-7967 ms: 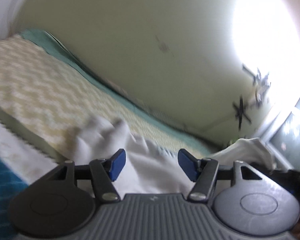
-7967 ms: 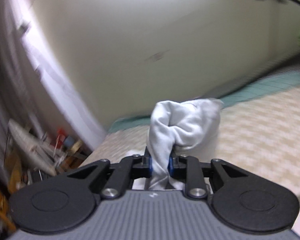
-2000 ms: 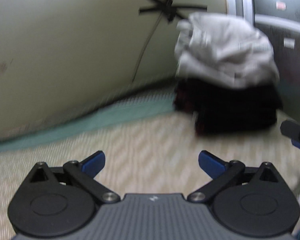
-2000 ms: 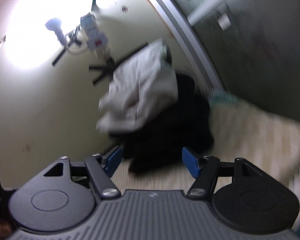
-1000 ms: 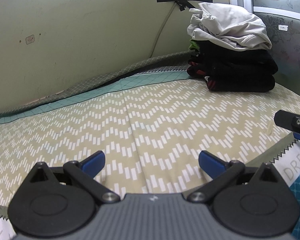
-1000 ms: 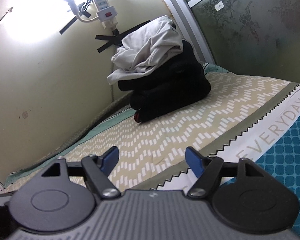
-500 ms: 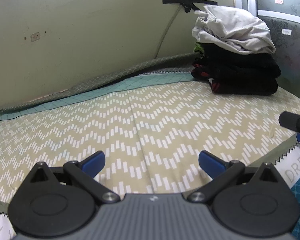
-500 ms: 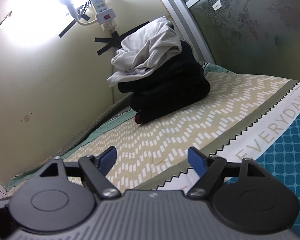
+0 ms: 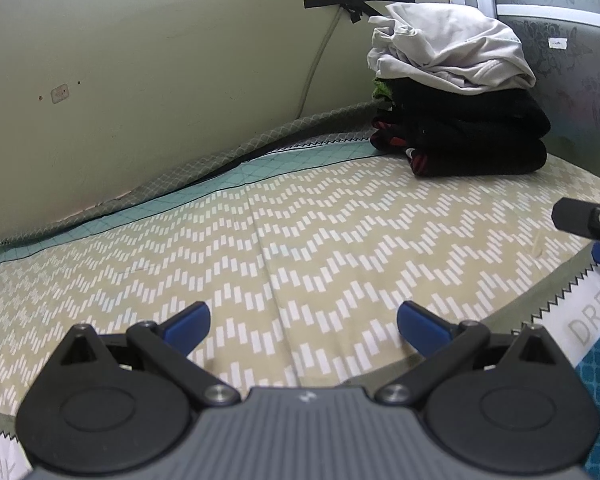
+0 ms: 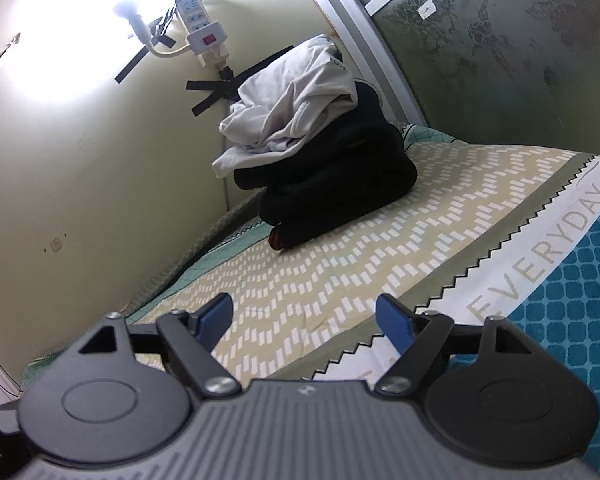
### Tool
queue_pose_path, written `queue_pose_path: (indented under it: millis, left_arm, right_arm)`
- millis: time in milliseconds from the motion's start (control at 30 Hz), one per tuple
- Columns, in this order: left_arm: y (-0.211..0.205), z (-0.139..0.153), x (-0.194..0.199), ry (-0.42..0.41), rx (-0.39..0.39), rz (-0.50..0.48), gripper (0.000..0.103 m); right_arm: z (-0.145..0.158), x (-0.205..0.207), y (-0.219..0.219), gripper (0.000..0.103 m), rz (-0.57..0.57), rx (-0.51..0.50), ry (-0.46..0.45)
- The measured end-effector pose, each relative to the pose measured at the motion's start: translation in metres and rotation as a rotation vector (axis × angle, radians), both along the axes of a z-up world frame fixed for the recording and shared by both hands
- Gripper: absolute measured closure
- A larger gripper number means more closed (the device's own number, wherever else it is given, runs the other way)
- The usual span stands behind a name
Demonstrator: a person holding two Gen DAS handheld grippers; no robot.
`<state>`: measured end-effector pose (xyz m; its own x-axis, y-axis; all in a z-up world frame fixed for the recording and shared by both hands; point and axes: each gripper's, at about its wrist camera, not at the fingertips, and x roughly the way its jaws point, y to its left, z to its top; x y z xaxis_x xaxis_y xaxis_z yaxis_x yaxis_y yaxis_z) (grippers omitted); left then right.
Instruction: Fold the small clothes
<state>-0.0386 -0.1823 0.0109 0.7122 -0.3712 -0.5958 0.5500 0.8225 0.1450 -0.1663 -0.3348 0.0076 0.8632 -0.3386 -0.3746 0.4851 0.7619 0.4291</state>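
**Ana:** Eight seconds back the right gripper was clamped on a bunched white garment; by this moment that cloth was off it and both cameras had swung to face the corner stack.

**Ben:** Big picture first: the bed [image 9: 300, 240], zigzag-patterned cover, ran bare across the middle. At the far corner, against the wall, sat the pile of dark folded clothes [image 9: 480, 144].

**Ana:** And the white garment [image 9: 448, 56] lay crumpled on top of that pile, touching it, not neatly folded as far as I could judge.

**Ben:** Soft, light, floppy stuff, I'd say. It would sag wherever it wasn't held. Best taken by two edge points, a hem or corners, not the bulk.

**Ana:** Left gripper [image 9: 302, 322] hung low over the bed, jaws spread wide, nothing between them.

**Ben:** Right gripper [image 10: 304, 318] was the same: blue pads wide apart, empty, well short of the pile. Its tip [image 9: 588, 224] peeked into the left view's edge.
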Motion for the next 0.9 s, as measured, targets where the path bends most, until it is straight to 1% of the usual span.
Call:
queue_pose_path:
  millis: [500,900]
  left_arm:
    - [-0.0007,-0.0009,-0.0044,-0.028,0.029,-0.008,0.0]
    - [0.0007,-0.0011,-0.004,-0.028,0.034,0.004,0.0]
  right_arm:
    - [-0.0005,-0.0044,0.0002,0.031,-0.015,0.024,-0.013]
    - [-0.0009,-0.0047,0.0005,0.029,-0.02,0.021,-0.016]
